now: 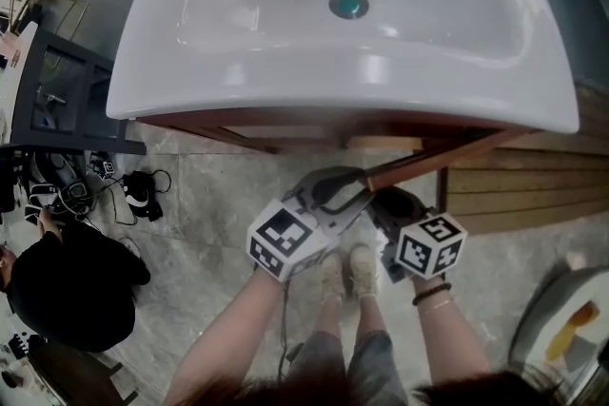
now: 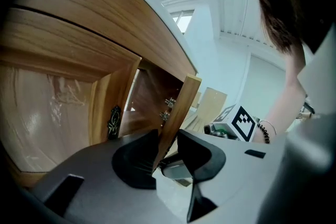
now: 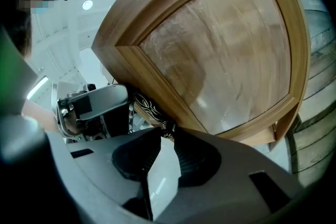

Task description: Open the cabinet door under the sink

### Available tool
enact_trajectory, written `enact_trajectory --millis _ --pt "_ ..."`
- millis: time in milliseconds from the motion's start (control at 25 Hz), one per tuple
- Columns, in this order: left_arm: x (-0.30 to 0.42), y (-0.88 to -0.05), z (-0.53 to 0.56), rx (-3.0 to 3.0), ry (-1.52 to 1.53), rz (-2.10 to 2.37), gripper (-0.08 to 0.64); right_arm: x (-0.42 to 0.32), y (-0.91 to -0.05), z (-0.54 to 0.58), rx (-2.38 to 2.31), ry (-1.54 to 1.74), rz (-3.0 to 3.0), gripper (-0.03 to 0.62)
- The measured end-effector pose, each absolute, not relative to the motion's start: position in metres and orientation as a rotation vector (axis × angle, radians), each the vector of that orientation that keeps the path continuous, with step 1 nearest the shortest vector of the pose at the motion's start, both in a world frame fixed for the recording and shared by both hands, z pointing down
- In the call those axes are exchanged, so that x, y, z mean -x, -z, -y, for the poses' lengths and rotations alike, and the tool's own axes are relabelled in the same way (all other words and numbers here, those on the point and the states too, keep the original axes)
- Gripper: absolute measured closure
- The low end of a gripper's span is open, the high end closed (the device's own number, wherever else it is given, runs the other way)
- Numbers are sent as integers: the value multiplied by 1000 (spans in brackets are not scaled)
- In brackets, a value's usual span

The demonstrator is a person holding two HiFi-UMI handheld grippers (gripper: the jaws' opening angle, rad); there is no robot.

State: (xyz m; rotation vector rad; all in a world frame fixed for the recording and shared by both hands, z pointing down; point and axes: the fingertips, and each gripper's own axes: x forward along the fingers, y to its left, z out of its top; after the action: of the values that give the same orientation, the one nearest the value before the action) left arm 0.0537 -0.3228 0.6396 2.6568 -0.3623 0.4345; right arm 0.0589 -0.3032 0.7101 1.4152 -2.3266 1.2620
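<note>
White sink (image 1: 190, 62): fills the top of the head view and overhangs everything below.
Wood cabinet (image 2: 84, 18): curved front rail across the upper left of the left gripper view, two doors under it.
Open door (image 3: 226, 55): the task's door. Its panelled front fills the upper right of the right gripper view. In the head view it is a thin brown strip slanting from centre up to the right under the sink, so it is already swung partway out. Cabinet interior shows behind it at centre of the left gripper view.
Other door (image 2: 52, 107): left side of the left gripper view, looks shut.
Left gripper (image 2: 168, 134): bottom centre. Jaws apart, straddling the open door's free edge, pads just beside the wood on either side. No firm squeeze visible.
Right gripper (image 3: 167, 130): bottom centre. Jaw tips clamped on the lower end of the handle.
Handle (image 3: 149, 107): dark, patterned, on the door's left edge, centre-left of the right gripper view.
Door step: mid-swing by my read. It is off the frame but not yet wide open.
Door next move: probably pull by the handle along the hinge arc, toward frame right in the head view. The left gripper either closes on the edge or just guides it. A straight pull would fight the hinges.
</note>
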Motion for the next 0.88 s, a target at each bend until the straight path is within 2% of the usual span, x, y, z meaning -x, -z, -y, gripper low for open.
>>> enact_trajectory --millis 880 --pt "-59 -633 283 -2644 -425 344 436 -69 -708 262 -1431 -1270 2301 506"
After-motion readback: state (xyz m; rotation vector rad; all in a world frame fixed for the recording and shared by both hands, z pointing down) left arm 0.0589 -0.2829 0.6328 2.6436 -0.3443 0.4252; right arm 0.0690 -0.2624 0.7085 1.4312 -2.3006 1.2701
